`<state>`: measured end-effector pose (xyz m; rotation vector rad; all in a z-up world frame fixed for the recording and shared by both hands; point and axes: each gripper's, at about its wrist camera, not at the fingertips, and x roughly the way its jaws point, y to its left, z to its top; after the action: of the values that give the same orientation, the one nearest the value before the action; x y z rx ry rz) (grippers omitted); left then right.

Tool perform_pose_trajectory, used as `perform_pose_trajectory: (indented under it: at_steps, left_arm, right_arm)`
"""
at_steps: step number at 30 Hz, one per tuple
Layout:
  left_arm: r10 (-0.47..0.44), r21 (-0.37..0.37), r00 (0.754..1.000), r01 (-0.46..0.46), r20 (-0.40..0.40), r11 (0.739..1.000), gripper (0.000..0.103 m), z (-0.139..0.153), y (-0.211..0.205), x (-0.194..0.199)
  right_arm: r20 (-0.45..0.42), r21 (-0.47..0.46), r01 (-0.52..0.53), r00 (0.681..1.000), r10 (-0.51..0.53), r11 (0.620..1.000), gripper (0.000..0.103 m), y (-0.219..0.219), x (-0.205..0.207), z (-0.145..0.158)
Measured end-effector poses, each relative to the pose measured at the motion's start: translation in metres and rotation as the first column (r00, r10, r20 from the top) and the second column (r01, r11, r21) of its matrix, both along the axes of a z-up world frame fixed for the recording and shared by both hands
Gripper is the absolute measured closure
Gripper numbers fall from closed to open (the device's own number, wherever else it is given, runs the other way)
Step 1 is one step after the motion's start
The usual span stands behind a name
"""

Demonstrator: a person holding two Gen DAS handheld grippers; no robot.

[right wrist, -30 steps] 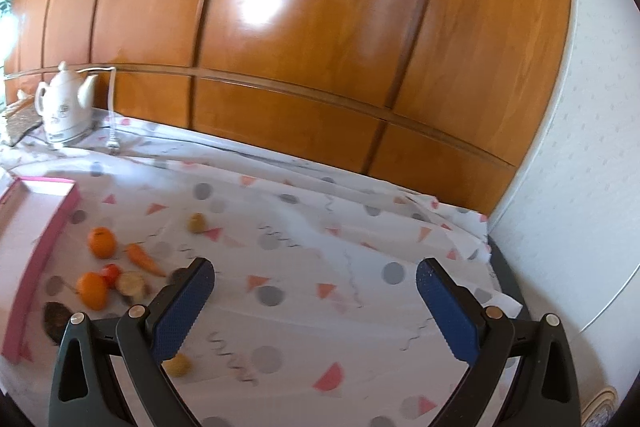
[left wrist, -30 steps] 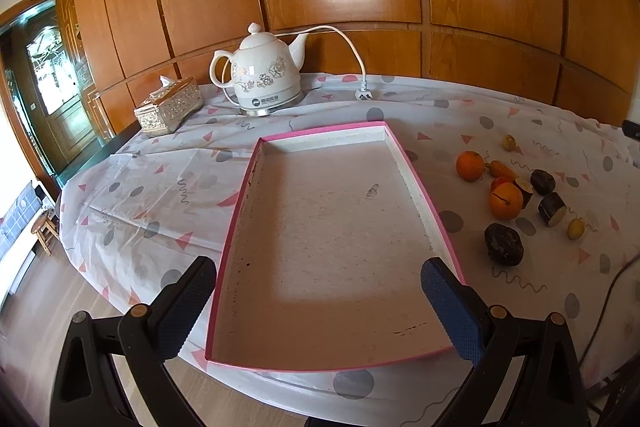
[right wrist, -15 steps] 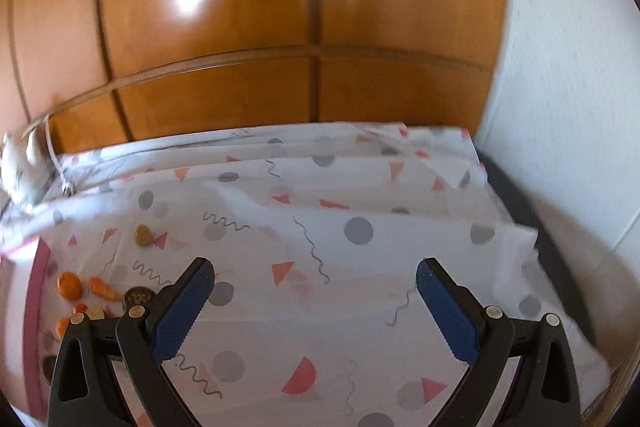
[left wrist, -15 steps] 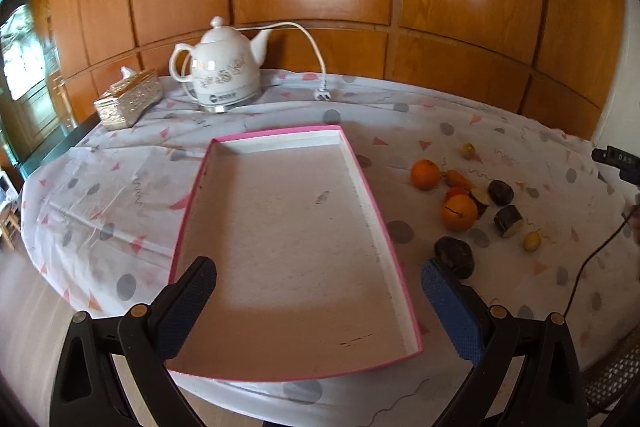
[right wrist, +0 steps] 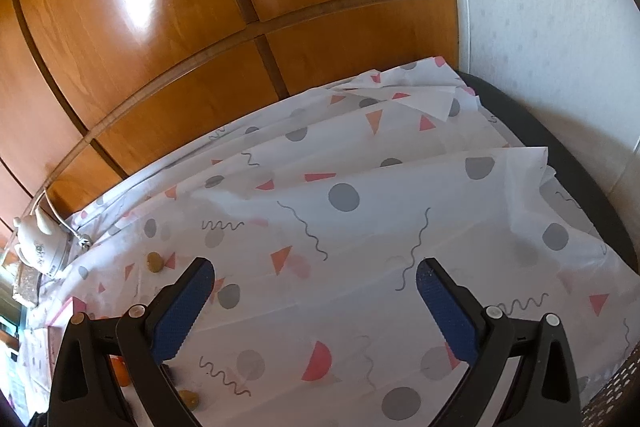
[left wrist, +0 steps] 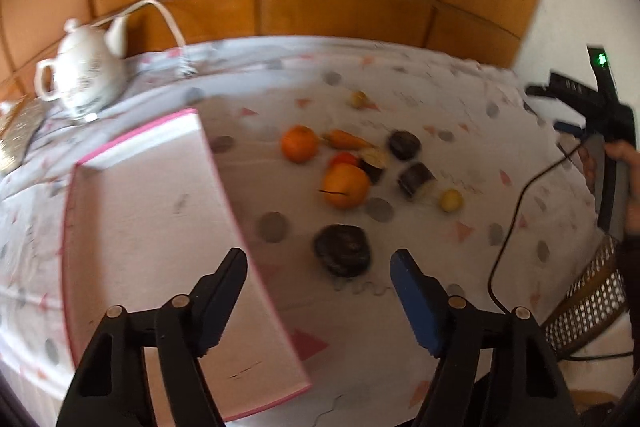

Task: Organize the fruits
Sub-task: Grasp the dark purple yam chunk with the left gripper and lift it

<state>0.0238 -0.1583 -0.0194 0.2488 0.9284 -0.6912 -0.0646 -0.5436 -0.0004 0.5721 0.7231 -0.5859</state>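
A pink-rimmed tray (left wrist: 76,227) lies on the patterned tablecloth at the left of the left wrist view. Right of it is a cluster of fruit: two oranges (left wrist: 299,143) (left wrist: 345,185), a carrot (left wrist: 346,138), dark pieces (left wrist: 405,145) and small yellow fruits (left wrist: 451,200). A dark round fruit (left wrist: 342,249) sits nearest. My left gripper (left wrist: 319,267) hovers before it, jaws closing, pads clear of the fruit. My right gripper (right wrist: 314,267) is open over bare cloth, nothing between its fingers. A small brownish fruit (right wrist: 154,262) and an orange (right wrist: 120,371) lie to its left.
A white kettle (left wrist: 86,75) with its cord stands at the back left. A hand (left wrist: 624,163) holds the other gripper at the right edge. A black cable (left wrist: 516,211) trails over the table's right side above a wicker seat (left wrist: 588,299). Wood panelling backs the table.
The left view has swung right from the tray toward the fruit, and its jaws have narrowed. The right view has rolled, pushing the fruit to its lower left corner.
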Motion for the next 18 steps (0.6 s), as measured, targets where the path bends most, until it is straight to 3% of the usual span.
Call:
perform_pose_trajectory:
  at_steps: [10, 13, 14, 18]
  left_arm:
    - [-0.141, 0.179, 0.990, 0.140, -0.003, 0.974, 0.030, -0.034, -0.056, 0.012]
    - [-0.165, 0.222, 0.986, 0.166, -0.024, 0.961, 0.042, -0.051, -0.067, 0.015]
    - [-0.162, 0.234, 0.987, 0.163, -0.022, 0.959, 0.052, -0.056, -0.069, 0.016]
    - [-0.123, 0.178, 0.991, 0.131, -0.052, 0.975, 0.056, -0.066, -0.064, 0.019]
  right_arm:
    - [-0.017, 0.026, -0.091, 0.996, 0.091, 0.996, 0.000, 0.012, 0.011, -0.005]
    - [-0.035, 0.017, -0.125, 0.991, 0.126, 0.992, 0.000, 0.019, 0.016, -0.007]
    - [-0.041, 0.011, -0.141, 0.989, 0.141, 0.990, 0.000, 0.022, 0.018, -0.008]
    - [-0.078, -0.025, -0.191, 0.979, 0.189, 0.981, 0.003, 0.032, 0.025, -0.008]
